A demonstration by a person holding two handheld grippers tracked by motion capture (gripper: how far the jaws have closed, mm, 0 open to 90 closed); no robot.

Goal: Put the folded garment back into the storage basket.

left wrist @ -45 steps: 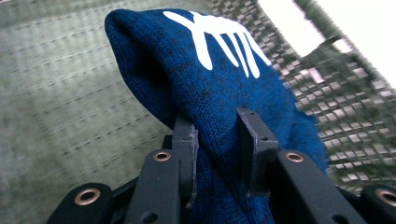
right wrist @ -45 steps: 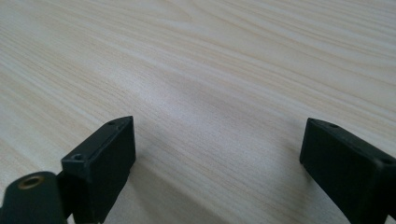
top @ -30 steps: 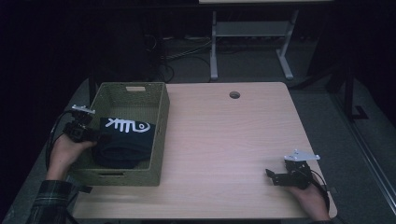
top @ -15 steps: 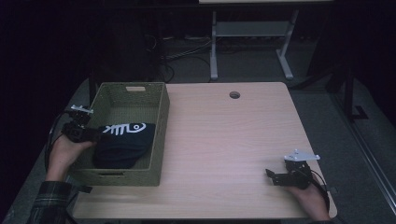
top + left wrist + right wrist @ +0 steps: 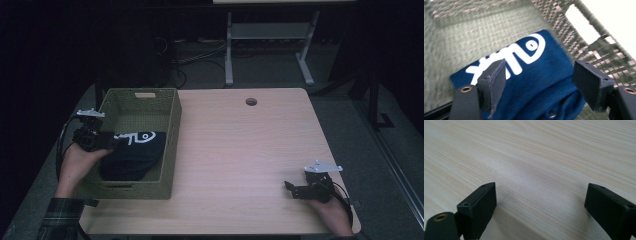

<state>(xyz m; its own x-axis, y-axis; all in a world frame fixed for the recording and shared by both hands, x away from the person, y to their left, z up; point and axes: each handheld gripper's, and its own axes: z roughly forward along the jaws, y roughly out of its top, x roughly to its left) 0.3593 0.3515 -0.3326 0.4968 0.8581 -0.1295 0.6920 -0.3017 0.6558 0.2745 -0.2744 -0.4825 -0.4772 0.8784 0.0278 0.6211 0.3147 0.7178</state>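
Observation:
A folded navy garment with a white logo lies inside the green woven basket at the table's left. My left gripper reaches over the basket's left wall just above the cloth. In the left gripper view the garment spreads below the left gripper; its jaws have just been opening and stand wide, with neither pad pressing the cloth. My right gripper rests near the table's front right corner. In its own view the right gripper is open over bare wood.
The basket takes up the left third of the light wooden table; its wall has a handle slot. A round cable hole sits near the far edge. Metal desk legs and cables stand on the dark floor behind.
The left jaws have opened off the garment, which has settled lower and flatter in the basket. The left hand has drawn back a little and risen. The right hand has stayed put.

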